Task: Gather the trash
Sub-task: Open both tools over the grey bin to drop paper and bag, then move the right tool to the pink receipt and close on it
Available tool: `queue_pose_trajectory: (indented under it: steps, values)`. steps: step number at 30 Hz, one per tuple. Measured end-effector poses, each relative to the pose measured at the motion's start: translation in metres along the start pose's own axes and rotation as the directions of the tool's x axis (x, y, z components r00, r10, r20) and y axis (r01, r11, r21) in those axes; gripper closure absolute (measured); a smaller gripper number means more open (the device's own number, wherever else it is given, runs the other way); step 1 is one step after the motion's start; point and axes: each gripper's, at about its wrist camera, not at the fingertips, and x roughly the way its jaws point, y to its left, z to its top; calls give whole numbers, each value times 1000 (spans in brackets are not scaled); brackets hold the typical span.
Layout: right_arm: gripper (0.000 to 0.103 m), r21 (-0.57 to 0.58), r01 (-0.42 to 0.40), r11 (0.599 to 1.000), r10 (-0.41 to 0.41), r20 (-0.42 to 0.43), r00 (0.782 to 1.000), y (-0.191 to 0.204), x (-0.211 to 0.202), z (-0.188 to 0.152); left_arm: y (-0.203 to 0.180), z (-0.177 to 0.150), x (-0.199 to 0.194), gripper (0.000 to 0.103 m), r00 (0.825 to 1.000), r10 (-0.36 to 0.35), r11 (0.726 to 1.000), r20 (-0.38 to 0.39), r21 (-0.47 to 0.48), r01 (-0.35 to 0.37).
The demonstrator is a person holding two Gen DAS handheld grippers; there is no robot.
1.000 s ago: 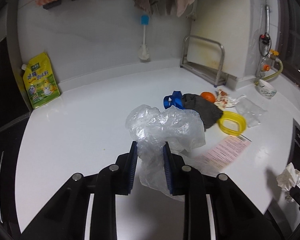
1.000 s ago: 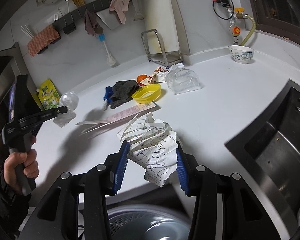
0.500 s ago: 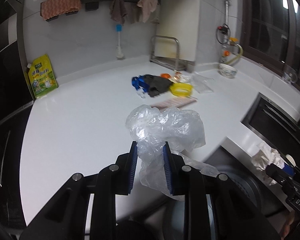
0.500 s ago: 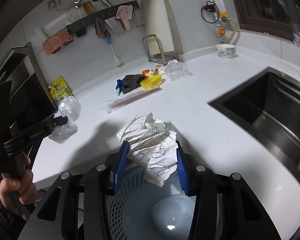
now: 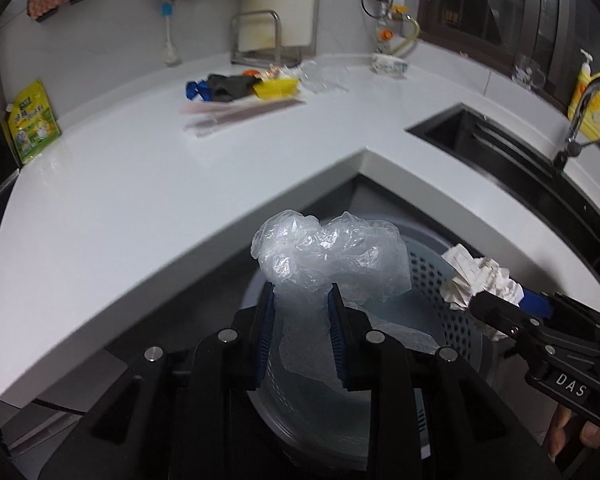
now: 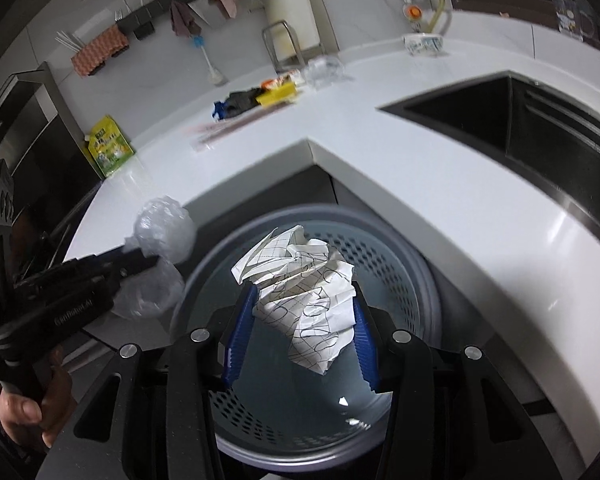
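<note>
Over bin [image 6: 400, 248] — both tongs [image 5: 302, 312] [image 6: 302, 316] tilted down, loaded.

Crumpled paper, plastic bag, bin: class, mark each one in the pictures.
Crumpled paper [image 6: 304, 292]: right wrist view, its scribbled middle.
Plastic bag [image 5: 332, 256]: left wrist view, its puffed top.
Bin [image 6: 384, 256]: right wrist view, its perforated inner wall.

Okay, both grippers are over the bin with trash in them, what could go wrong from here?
The plastic bag in the left gripper is light and billowy; once let go it may drift or snag on the basket rim instead of falling in. In the right wrist view that bag hangs near the rim's edge, so it could land outside. The crumpled paper in the right gripper looks better centred, though it might cling to a pad.
</note>
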Motion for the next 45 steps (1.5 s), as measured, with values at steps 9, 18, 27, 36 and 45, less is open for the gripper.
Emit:
queue_pose_trajectory:
  steps: [9, 18, 27, 36, 45]
  values:
    - [50, 17, 1, 1000, -1, -1, 1000, -7, 2, -4, -3, -2, 1, 36, 1000, 22, 1000, 12, 4, -22]
    - [40, 19, -2, 1000, 2, 13, 1000, -8, -3, -2, 0, 0, 2, 36, 999, 32, 999, 12, -9, -32]
    - [40, 15, -5, 1000, 5, 13, 1000, -6, -4, -1, 9, -1, 0, 36, 999, 33, 999, 12, -36, -32]
    - [40, 3, -11, 1000, 11, 29, 1000, 10, -2, 15, 38, 14, -9, 31, 997, 55, 993, 55, -103, -49]
    - [40, 2, -37, 999, 37, 38, 999, 32, 21, 63, 82, 44, -15, 28, 986, 120, 980, 114, -173, -100]
